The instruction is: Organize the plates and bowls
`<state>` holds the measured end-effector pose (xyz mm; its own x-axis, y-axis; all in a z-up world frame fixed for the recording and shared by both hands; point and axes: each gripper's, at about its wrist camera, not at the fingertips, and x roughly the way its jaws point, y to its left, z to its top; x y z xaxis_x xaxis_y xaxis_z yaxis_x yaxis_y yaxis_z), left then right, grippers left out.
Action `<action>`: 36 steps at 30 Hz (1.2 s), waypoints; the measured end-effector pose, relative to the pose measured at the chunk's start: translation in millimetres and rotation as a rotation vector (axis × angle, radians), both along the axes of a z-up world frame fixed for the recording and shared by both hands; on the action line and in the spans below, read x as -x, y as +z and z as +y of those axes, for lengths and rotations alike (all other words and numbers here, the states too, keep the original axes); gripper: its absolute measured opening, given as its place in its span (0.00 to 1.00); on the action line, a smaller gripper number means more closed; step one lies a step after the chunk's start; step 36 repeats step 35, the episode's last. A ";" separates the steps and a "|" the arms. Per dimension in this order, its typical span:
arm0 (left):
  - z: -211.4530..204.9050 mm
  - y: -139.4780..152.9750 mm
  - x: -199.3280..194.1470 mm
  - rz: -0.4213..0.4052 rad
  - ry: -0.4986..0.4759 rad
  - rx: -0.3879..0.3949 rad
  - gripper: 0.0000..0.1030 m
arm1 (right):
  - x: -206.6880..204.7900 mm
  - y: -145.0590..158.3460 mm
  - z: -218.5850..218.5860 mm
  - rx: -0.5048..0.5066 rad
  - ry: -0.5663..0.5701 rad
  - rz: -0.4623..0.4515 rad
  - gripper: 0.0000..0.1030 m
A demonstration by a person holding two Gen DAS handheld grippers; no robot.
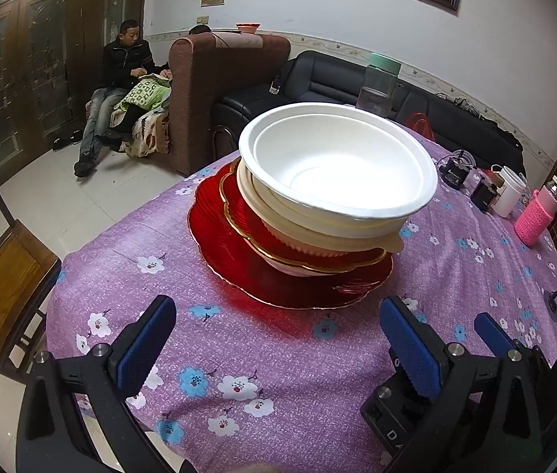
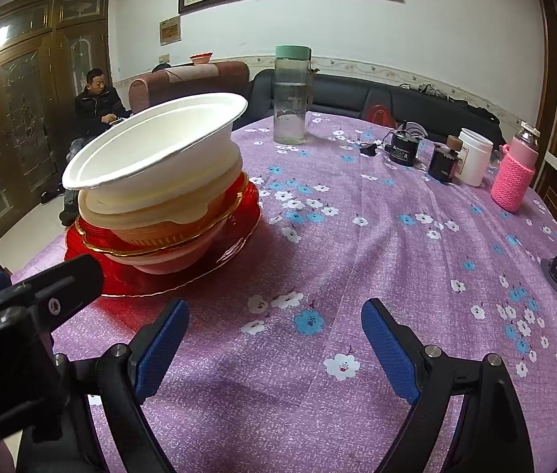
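- The left tongs (image 1: pixel 278 339) are seen spread wide with nothing between the blue pads, held low over the worktop (image 1: pixel 239 354) just short of the stacked dishes.
- The right tongs (image 2: pixel 274 339) are likewise released and empty, and are positioned beside the left ones, over bare flowered cloth to the right of the stack.
- One blue finger of the right tongs is caught at the right edge of the left wrist view, and the black body of the left tongs is seen at the lower left of the right wrist view.
- A large red plate (image 1: pixel 239 272) is laid flat on the purple flowered cloth, directly ahead of the left tongs.
- A smaller red plate with a gold rim (image 1: pixel 247 224) is stacked above it, with a white bowl (image 2: pixel 176 264) showing between the two.
- A cream bowl (image 1: pixel 357 236) is nested on the gold-rimmed plate, and a white foam bowl (image 1: pixel 337 165) is set on top, tilted and shifted off centre.
- Well behind the stack, a clear bottle with a green lid (image 2: pixel 292 94) is stood upright on the worktop.
- At the far right of the worktop are grouped two small black jars (image 2: pixel 442 163), a white cup (image 2: pixel 473 157) and a bottle in a pink knitted sleeve (image 2: pixel 513 177).
- A man (image 1: pixel 120 79) is seated on a sofa in the background.
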<state>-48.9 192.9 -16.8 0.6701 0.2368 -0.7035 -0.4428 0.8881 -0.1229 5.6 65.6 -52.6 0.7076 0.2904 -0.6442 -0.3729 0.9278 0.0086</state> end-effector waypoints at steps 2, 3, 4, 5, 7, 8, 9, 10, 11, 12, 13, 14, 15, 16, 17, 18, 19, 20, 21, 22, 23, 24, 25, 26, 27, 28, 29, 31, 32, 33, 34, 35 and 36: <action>0.1 0.0 -0.2 0.000 -0.001 0.002 1.00 | -0.2 -0.2 0.2 0.000 0.002 0.001 0.89; 0.0 0.0 -0.1 0.001 -0.001 0.001 1.00 | -0.1 -0.3 0.6 0.000 0.003 0.001 0.89; 0.1 0.0 -0.3 0.002 -0.001 0.001 1.00 | 0.0 -0.3 0.9 0.000 0.004 0.001 0.89; 0.2 -0.4 -0.3 0.003 0.000 0.001 1.00 | 0.0 -0.2 1.0 0.000 0.006 0.002 0.89; 0.5 -1.1 -0.7 0.006 -0.002 0.003 1.00 | 0.6 -0.1 1.3 -0.001 0.009 0.001 0.89; 0.6 -1.9 -0.8 0.007 -0.002 0.003 1.00 | 1.0 0.0 1.5 -0.002 0.011 -0.001 0.89; 0.4 -2.3 -0.8 0.008 -0.002 0.003 1.00 | 1.3 0.2 1.8 -0.003 0.013 -0.002 0.89; 0.3 -2.3 -0.8 0.009 -0.002 0.001 1.00 | 1.6 0.3 2.2 -0.004 0.015 -0.002 0.89; 0.4 -2.3 -0.7 0.008 -0.002 0.001 1.00 | 2.0 0.3 2.8 -0.004 0.017 -0.002 0.89; 0.1 -2.6 -0.6 0.009 -0.001 0.000 1.00 | 2.4 0.4 3.1 -0.005 0.019 -0.003 0.89; -0.2 -2.8 -0.6 0.010 -0.001 -0.002 1.00 | 2.6 0.4 3.3 -0.006 0.022 -0.004 0.89; -0.4 -2.9 -0.5 0.011 0.000 -0.004 1.00 | 2.9 0.4 3.6 -0.007 0.025 -0.004 0.89; -0.5 -3.3 -0.8 0.011 0.001 -0.005 1.00 | 3.3 0.7 3.6 -0.008 0.028 -0.005 0.89; -0.5 -3.5 -0.6 0.013 0.003 -0.007 1.00 | 3.7 0.8 3.9 -0.009 0.030 -0.007 0.89; -0.9 -4.2 -1.6 0.013 0.003 -0.007 1.00 | 4.1 1.0 4.2 -0.009 0.032 -0.008 0.89; -1.0 -4.3 -1.4 0.014 0.004 -0.007 1.00 | 4.3 1.2 4.3 -0.010 0.034 -0.009 0.89; -1.1 -4.3 -1.3 0.014 0.005 -0.008 1.00 | 4.5 1.5 4.1 -0.011 0.035 -0.010 0.89; -1.6 -4.2 -1.4 0.013 0.007 -0.011 1.00 | 4.2 1.8 3.8 -0.012 0.036 -0.011 0.89; -2.2 -3.7 -1.2 0.013 0.011 -0.017 1.00 | 4.5 2.1 3.4 -0.014 0.037 -0.011 0.89; -2.7 -2.8 -0.4 0.009 0.017 -0.025 1.00 | 4.9 2.8 2.7 -0.016 0.038 -0.012 0.89; -3.1 -1.8 0.0 0.006 0.021 -0.031 1.00 | 5.2 3.1 2.3 -0.018 0.038 -0.013 0.89; -3.5 -0.9 0.3 0.004 0.026 -0.036 1.00 | 5.6 3.6 1.6 -0.020 0.036 -0.014 0.89; -4.2 0.1 1.1 0.002 0.033 -0.045 1.00 | 5.5 4.2 0.3 -0.024 0.035 -0.014 0.89; -4.6 1.1 1.8 -0.002 0.037 -0.050 1.00 | 5.4 4.4 -1.2 -0.027 0.033 -0.015 0.89; -5.3 2.0 2.0 -0.004 0.038 -0.054 1.00 | 5.0 5.1 -2.4 -0.031 0.032 -0.014 0.89; -6.7 2.9 2.8 -0.005 0.041 -0.062 1.00 | 4.7 5.6 -4.0 -0.035 0.031 -0.013 0.89; -7.8 3.7 2.4 -0.005 0.042 -0.067 1.00 | 5.0 6.1 -5.5 -0.039 0.029 -0.013 0.89; -10.6 5.6 2.4 -0.005 0.041 -0.073 1.00 | 4.7 7.5 -9.0 -0.047 0.025 -0.013 0.89; -11.9 6.8 1.7 -0.005 0.041 -0.076 1.00 | 4.4 8.2 -11.5 -0.053 0.022 -0.012 0.89; -13.8 7.6 1.9 -0.005 0.039 -0.080 1.00 | 4.2 8.9 -13.5 -0.058 0.020 -0.011 0.89; -15.5 8.5 1.4 -0.003 0.038 -0.083 1.00 | 4.2 9.2 -15.5 -0.062 0.018 -0.009 0.89; -17.0 9.4 0.9 -0.001 0.038 -0.086 1.00 | 3.0 9.8 -18.8 -0.066 0.016 -0.006 0.89; -17.0 9.4 0.9 -0.001 0.038 -0.086 1.00 | 3.0 9.8 -18.8 -0.066 0.016 -0.006 0.89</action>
